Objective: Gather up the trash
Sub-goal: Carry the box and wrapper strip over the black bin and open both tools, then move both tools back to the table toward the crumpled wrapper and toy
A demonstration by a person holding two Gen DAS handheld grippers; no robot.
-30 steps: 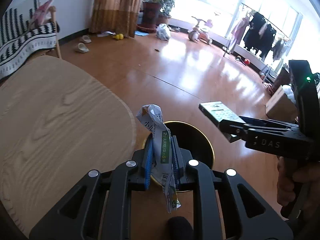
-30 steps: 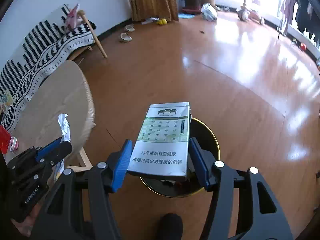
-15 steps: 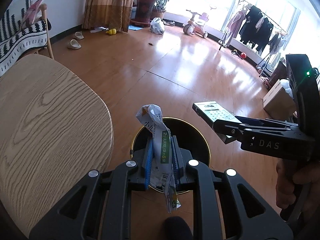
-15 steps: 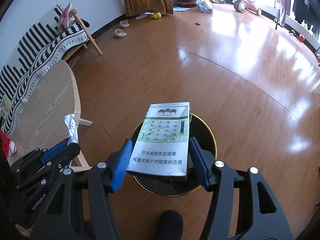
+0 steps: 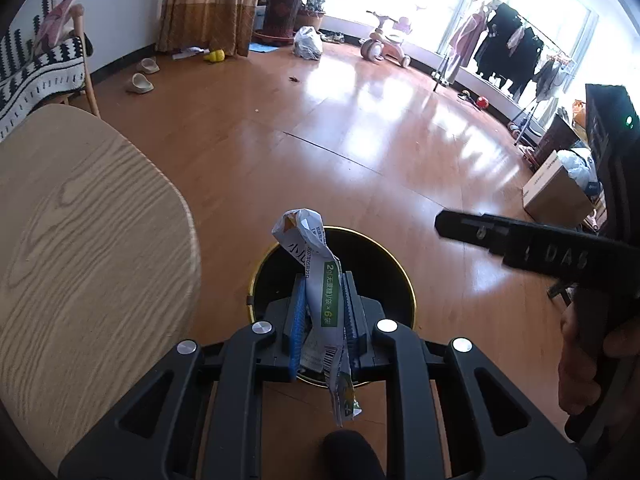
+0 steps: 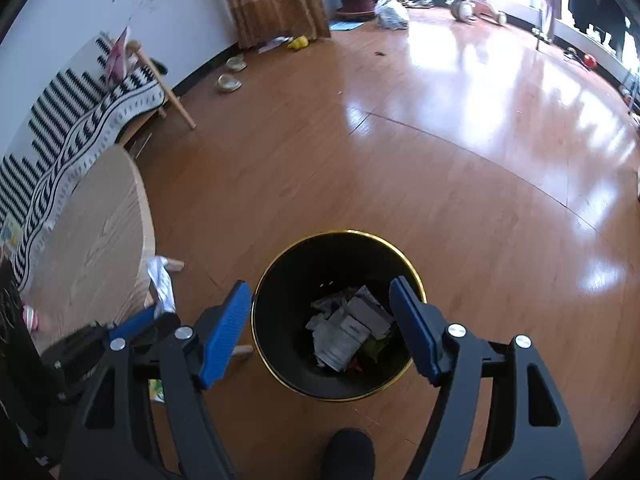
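My left gripper (image 5: 322,300) is shut on a crumpled white and green wrapper (image 5: 322,280) and holds it above the black gold-rimmed trash bin (image 5: 372,256). My right gripper (image 6: 322,312) is open and empty right above the bin (image 6: 280,280). The cigarette box (image 6: 366,314) lies inside the bin among other paper trash (image 6: 336,340). In the right wrist view the left gripper (image 6: 136,322) with its wrapper (image 6: 160,284) shows at the left. In the left wrist view one finger of the right gripper (image 5: 500,234) reaches in from the right.
A round light-wood table (image 5: 80,240) stands left of the bin. A chair with a striped black and white throw (image 6: 80,120) is behind it. Slippers (image 5: 140,82), a tricycle (image 5: 384,40), a plant pot (image 5: 282,12) and a cardboard box (image 5: 556,192) stand far off on the wooden floor.
My right gripper opened and the cigarette box dropped into the bin. My left gripper moved a little further over the bin, still holding the wrapper.
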